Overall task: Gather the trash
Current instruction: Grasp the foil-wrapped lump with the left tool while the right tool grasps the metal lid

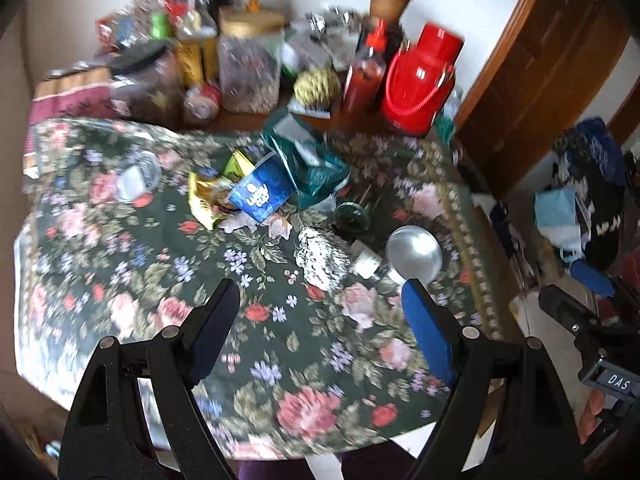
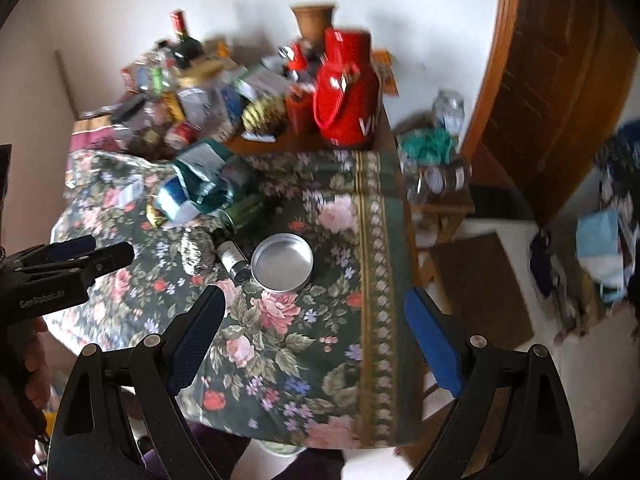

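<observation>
I hold a two-finger gripper in each hand above a table covered with a dark floral cloth, and everything below is placed relative to the round metal tin lying open on that cloth. My left gripper has its jaws spread wide and holds nothing; my right gripper is likewise wide open and empty, hanging nearer to me than the tin. The trash lies just beyond and to the left of the tin: a crumpled ball of foil close beside it, a dark green bottle on its side touching or almost touching the tin's left edge, then farther off a tipped blue paper cup, a yellow wrapper under it and a crumpled teal bag behind. Well beyond the tin, against the wall, stand kept goods: a red jug, a red sauce bottle, jars and a wine bottle. Both views are smeared, so edges are hard to judge. I think the risks are these: the lying bottle could roll off the cloth if nudged, the light cup could skid away from a closing jaw, my two grippers could collide over the small heap, and a reach too far could topple the jug or bottles.
</observation>
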Motion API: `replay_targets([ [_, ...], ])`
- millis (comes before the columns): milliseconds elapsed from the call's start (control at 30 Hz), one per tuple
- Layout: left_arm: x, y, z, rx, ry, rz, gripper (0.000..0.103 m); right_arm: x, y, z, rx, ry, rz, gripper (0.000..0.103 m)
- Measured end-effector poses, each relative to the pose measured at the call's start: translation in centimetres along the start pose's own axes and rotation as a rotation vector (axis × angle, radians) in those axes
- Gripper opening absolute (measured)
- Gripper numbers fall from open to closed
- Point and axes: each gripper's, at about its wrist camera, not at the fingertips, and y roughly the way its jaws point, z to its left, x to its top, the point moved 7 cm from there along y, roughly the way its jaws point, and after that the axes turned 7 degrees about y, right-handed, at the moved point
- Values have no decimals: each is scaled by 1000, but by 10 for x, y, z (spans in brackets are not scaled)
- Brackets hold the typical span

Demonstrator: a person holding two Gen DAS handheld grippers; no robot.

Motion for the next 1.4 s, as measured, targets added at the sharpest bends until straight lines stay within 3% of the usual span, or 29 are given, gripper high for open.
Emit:
replay_targets([
  [167, 7, 56, 6, -78, 93, 98, 83, -11, 47, 5, -4, 96, 100, 90],
  [433, 7, 114, 4, -135, 163, 159, 77, -28, 102, 5, -45, 80, 203, 90],
  [667, 6, 127, 0, -241, 115, 162, 54, -24, 130, 9, -48, 27, 248, 90],
  [1167, 6, 98, 32, -158, 69, 112, 53, -3, 164, 29, -62, -95, 235, 90],
  [1300, 9, 89, 34, -134, 62, 97, 53, -1, 161, 30, -57, -123, 224, 72],
  [1400, 13, 78, 33, -127, 53, 79, 53, -1, 154, 30, -35, -110, 224, 72],
])
